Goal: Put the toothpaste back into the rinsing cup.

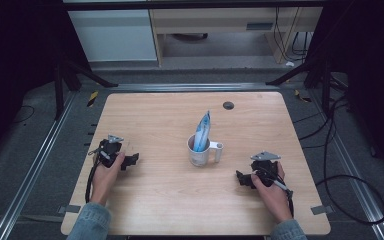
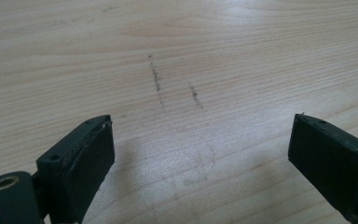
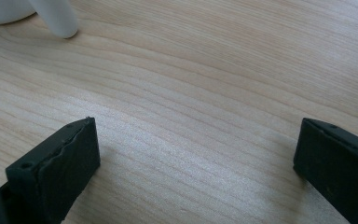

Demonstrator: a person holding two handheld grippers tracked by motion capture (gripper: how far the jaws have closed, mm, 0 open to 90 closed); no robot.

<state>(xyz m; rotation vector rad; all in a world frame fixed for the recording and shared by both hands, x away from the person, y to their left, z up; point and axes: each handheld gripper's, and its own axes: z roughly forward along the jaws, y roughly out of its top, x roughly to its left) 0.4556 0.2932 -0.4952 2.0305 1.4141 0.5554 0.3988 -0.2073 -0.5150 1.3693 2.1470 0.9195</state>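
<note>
I take the white mug (image 1: 200, 150) as my landmark, and the biggest thing around it is the pale wooden table (image 1: 170, 200), which carries the mug near its middle. On the far side of the mug, close to the table's back edge, I see a small dark round hole (image 1: 228, 105) in the wood. The mug stands upright with its handle turned toward my right-hand side, and a blue and white packet (image 1: 202, 131) stands up out of it, leaning slightly — its tip rises well above the rim. To the left of the mug, well apart from it, my left tongs (image 1: 132, 159) rest low at the table in the left hand (image 1: 106, 172), pointing toward the mug; in the left gripper view (image 2: 200, 154) the jaws stand wide apart with nothing but bare wood between them, and a few faint dark scuff marks (image 2: 157, 81) lie just ahead on the grain. To the right of the mug and a little nearer me, my right tongs (image 1: 240, 177) sit in the right hand (image 1: 270, 192), also aimed toward the mug. In the right gripper view (image 3: 196, 163) those jaws are spread wide too, empty — the mug's base and handle (image 3: 56, 18) show at the top left corner, apart from the jaws.
</note>
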